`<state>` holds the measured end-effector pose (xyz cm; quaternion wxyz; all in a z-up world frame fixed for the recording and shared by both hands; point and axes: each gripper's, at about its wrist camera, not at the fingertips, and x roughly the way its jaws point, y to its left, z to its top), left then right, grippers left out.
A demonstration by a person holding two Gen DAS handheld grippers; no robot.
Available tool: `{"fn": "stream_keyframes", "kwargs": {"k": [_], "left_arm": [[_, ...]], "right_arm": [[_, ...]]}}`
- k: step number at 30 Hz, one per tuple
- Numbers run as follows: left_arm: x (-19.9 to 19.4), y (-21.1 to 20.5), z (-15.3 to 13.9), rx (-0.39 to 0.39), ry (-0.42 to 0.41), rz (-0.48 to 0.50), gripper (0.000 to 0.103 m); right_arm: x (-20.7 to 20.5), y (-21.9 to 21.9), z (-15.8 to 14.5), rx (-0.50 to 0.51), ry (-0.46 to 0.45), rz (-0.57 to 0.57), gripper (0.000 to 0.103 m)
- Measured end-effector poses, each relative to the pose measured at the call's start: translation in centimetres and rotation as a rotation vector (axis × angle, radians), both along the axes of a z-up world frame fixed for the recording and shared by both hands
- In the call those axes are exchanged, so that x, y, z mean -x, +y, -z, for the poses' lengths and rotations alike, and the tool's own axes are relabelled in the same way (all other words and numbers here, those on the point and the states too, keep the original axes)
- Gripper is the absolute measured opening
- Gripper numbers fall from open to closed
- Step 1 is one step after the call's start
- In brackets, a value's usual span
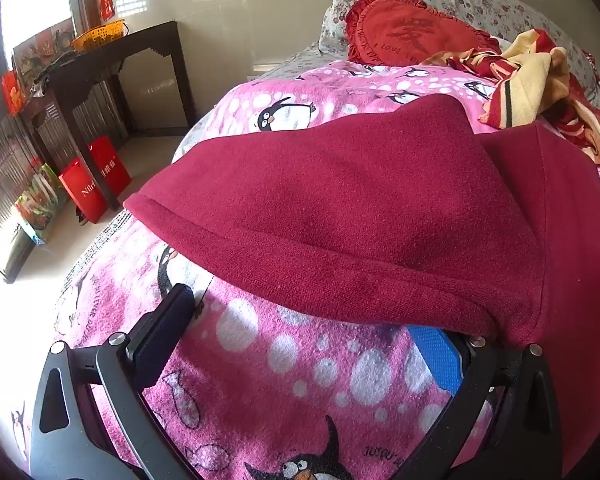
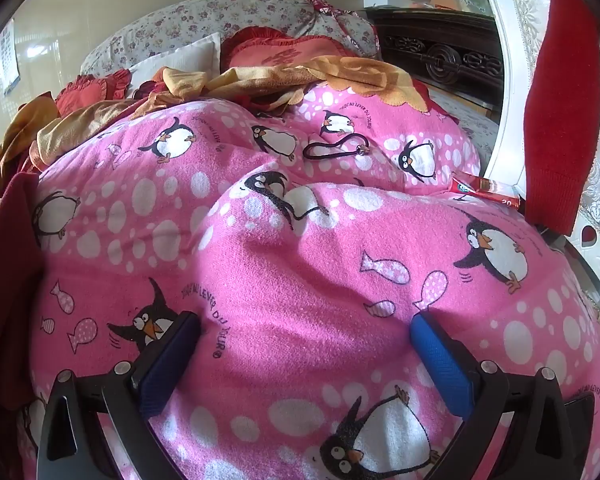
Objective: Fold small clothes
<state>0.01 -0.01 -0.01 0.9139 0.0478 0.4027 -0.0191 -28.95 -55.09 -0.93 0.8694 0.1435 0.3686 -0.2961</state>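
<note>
Left gripper [image 1: 304,328]: jaws spread wide, gripping nothing; the right finger's tip is hidden under the sleeve hem, the left finger stands over bare blanket.
Right gripper [image 2: 304,330]: jaws spread wide and empty, both fingers over open blanket, nothing between them.
Blanket [image 1: 308,392]: pink fleece printed with penguins, fish and white dots; fuzzy, rumpled into soft humps, and it fills the nearest ground in both views.
Sweater [image 1: 340,208]: dark red knit, the garment to fold; it lies on the blanket just ahead of the left gripper, its sleeve draped leftward with a thick folded hem. In the right wrist view only a strip shows at the left edge [image 2: 4,248].
Open room: bare blanket left of the sleeve; the bed's edge drops to a pale floor on that side.
Hair tie [image 2: 334,150]: thin black loop lying on the blanket, well apart from the right gripper.
Towel [image 1: 528,80]: red and yellow, crumpled beyond the sweater.
Cushion [image 1: 408,30]: red, frilled, against floral pillows at the head.
Table [image 1: 100,64]: dark wood by the wall, beyond the bed, red bags at its feet.
</note>
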Motion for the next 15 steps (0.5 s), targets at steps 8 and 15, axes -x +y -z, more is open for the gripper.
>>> {"fn": "stream_keyframes", "kwargs": {"k": [8,15], "left_arm": [[0.0,-0.2,-0.4,-0.017,0.059,0.014,0.103],[3.0,-1.3,-2.7,-0.075,0.116,0.117,0.103]], "right_arm": [[0.0,-0.1,0.1,0.000,0.000,0.000,0.103],[0.0,-0.2,0.2,0.000,-0.001,0.000,0.103]]}}
